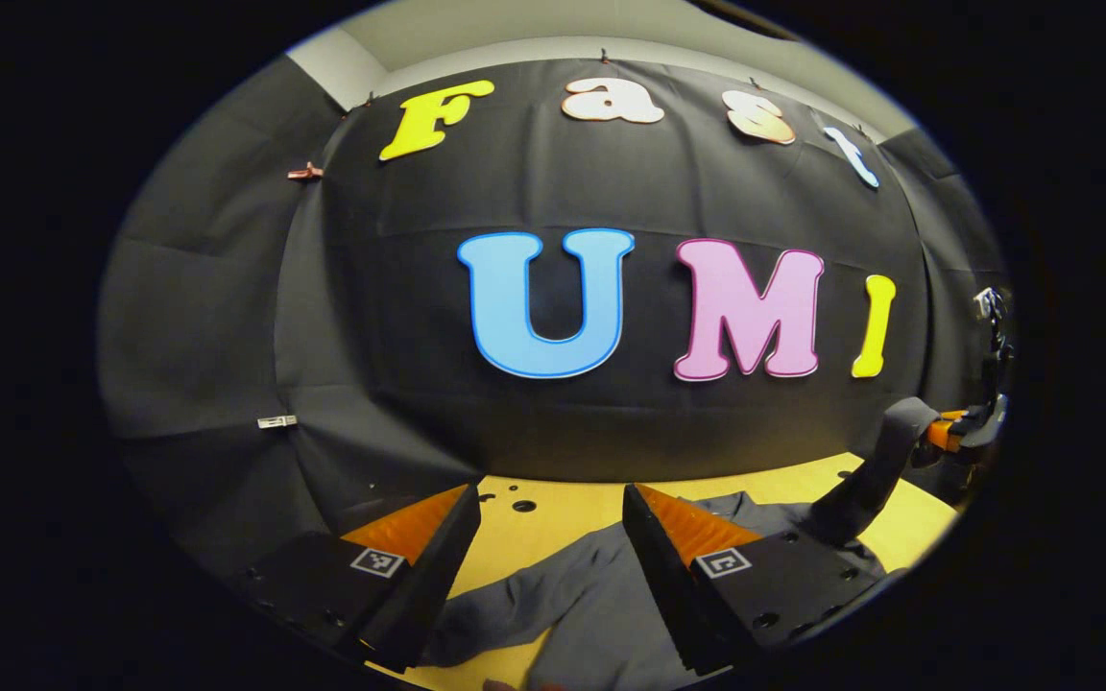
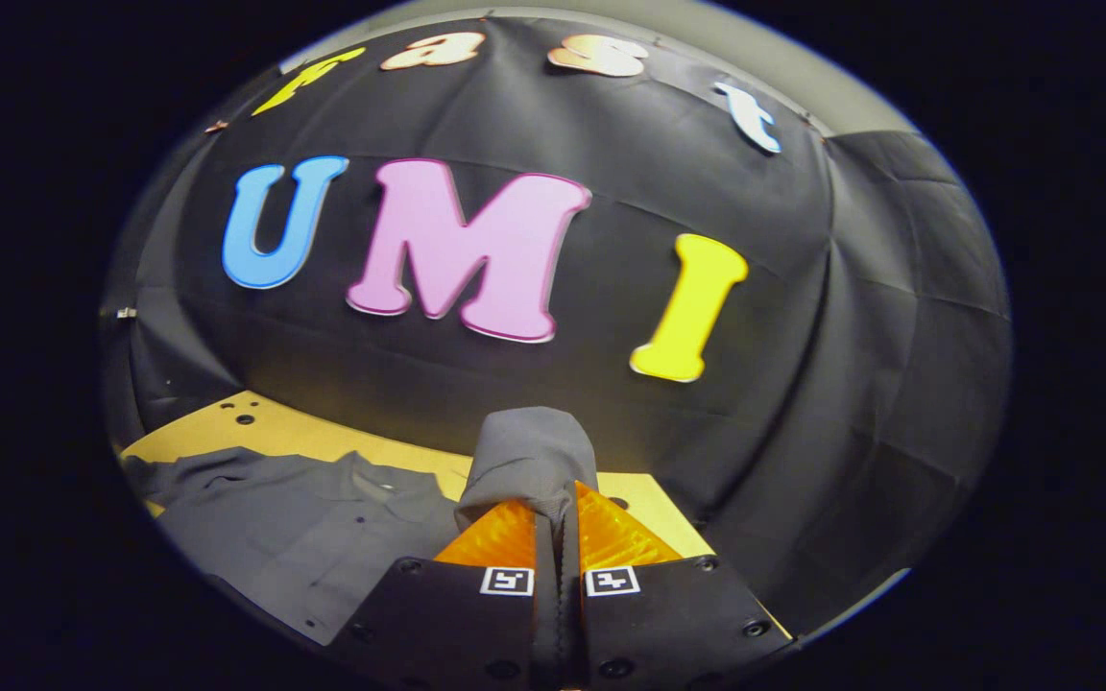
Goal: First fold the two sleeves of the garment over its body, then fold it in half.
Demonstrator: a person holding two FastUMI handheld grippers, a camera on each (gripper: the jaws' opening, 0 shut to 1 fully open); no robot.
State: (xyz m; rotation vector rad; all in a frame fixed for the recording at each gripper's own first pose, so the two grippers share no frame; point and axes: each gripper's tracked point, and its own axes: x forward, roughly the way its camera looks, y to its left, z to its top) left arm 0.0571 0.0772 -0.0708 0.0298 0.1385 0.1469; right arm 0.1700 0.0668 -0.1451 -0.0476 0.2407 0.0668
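right gripper view: right hand-held gripper [image 2: 553,523] pinches grey garment's sleeve [image 2: 524,461], seemingly lifted; left hand-held gripper [image 1: 553,537] gapes above garment [image 1: 591,605].

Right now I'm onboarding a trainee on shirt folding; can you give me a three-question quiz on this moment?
1. True or false: the right tongs are clamped on a sleeve.
2. The left tongs are: A open, B shut on the collar, C shut on a sleeve.
3. What surface does the grey shirt lie on?

Key: 1 true. 2 A. 3 the yellow table.
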